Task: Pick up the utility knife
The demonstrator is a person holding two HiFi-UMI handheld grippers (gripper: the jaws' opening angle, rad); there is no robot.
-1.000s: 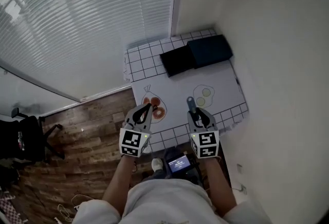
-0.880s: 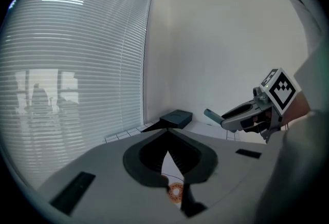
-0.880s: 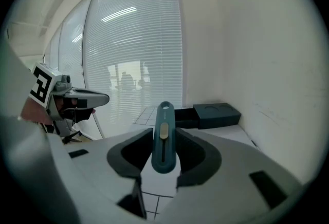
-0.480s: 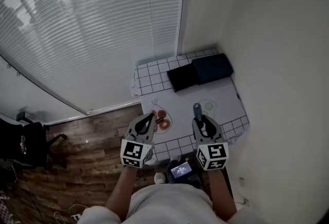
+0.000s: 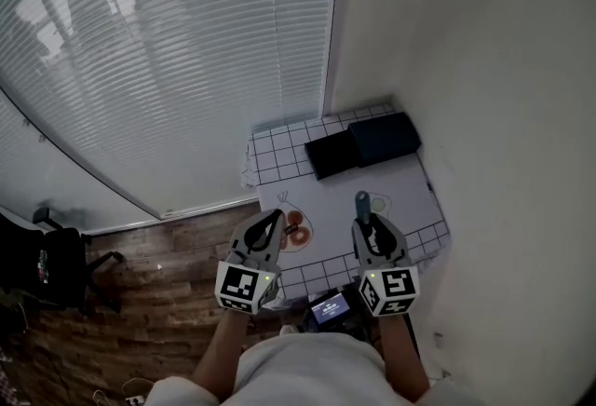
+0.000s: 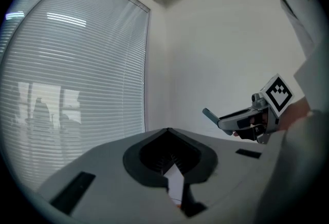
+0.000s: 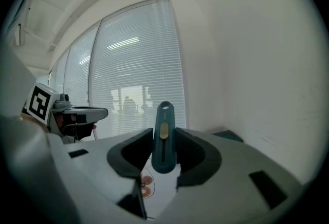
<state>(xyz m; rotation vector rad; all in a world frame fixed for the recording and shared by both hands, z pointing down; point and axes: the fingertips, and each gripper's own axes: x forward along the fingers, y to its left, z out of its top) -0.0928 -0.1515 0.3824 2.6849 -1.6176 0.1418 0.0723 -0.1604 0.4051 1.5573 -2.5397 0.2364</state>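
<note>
A teal utility knife [image 7: 164, 115] with a yellow slider stands upright between the jaws of my right gripper [image 7: 163, 132], which is shut on it. In the head view the knife [image 5: 362, 203] sticks out past the right gripper [image 5: 366, 218], held high above the small table [image 5: 410, 182] with its grid-patterned cloth. My left gripper [image 5: 275, 217] hovers beside it at about the same height. Its jaws meet at the tip [image 6: 168, 130] with nothing between them. The left gripper view also shows the right gripper [image 6: 241, 117] with the knife's end [image 6: 209, 114] protruding.
Two dark flat boxes [image 5: 331, 154] [image 5: 384, 138] lie at the table's far end. A fruit drawing [image 5: 296, 233] marks the cloth below the left gripper. Window blinds [image 5: 186, 60] fill the left side, a white wall [image 5: 494, 115] the right. A black chair [image 5: 47, 264] stands on the wooden floor.
Both grippers have risen away from the table, the knife staying in the right one. The table now looks smaller and farther below.
</note>
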